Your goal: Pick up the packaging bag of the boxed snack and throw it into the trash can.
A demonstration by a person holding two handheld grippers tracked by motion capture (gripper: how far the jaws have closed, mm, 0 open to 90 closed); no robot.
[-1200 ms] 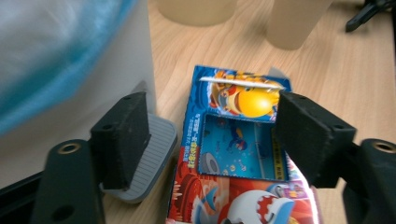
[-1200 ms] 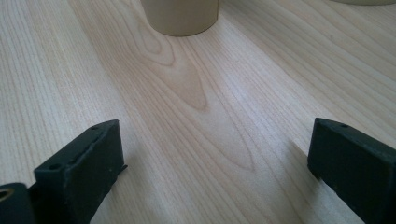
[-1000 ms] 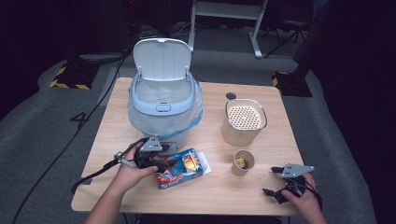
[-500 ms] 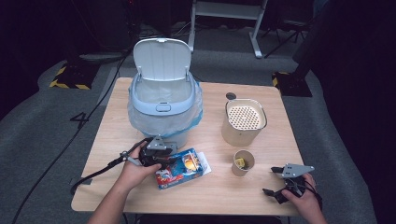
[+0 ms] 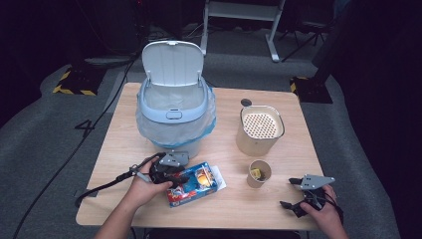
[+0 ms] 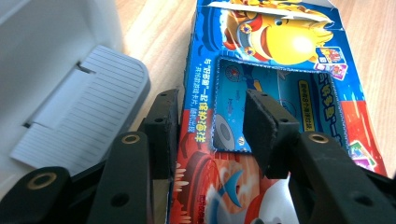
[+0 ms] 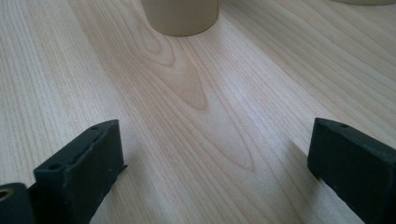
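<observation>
A colourful blue and red carton (image 5: 194, 183) lies flat on the wooden table (image 5: 229, 211), near the front edge. My left gripper (image 5: 175, 175) is at its left end. In the left gripper view the carton (image 6: 280, 56) runs away from me, and my left gripper (image 6: 210, 105) has just been closing with the carton's edge strip between its pads. One pad is on the outer side and the other sits in the window cut-out. My right gripper (image 5: 287, 193) rests at the front right, open over bare wood (image 7: 215, 140). A paper cup (image 5: 260, 173) stands just ahead of it.
A pale blue bin (image 5: 174, 114) with its lid up and a plastic liner stands behind the carton, and its foot pedal (image 6: 84, 107) is beside my left jaw. A beige canister with a perforated top (image 5: 261, 129) stands behind the paper cup (image 7: 180, 16). A small dark disc (image 5: 246, 102) lies further back.
My left gripper has shifted a little to the right onto the carton's left end, and its jaws have narrowed around the edge. The right gripper has stayed where it was.
</observation>
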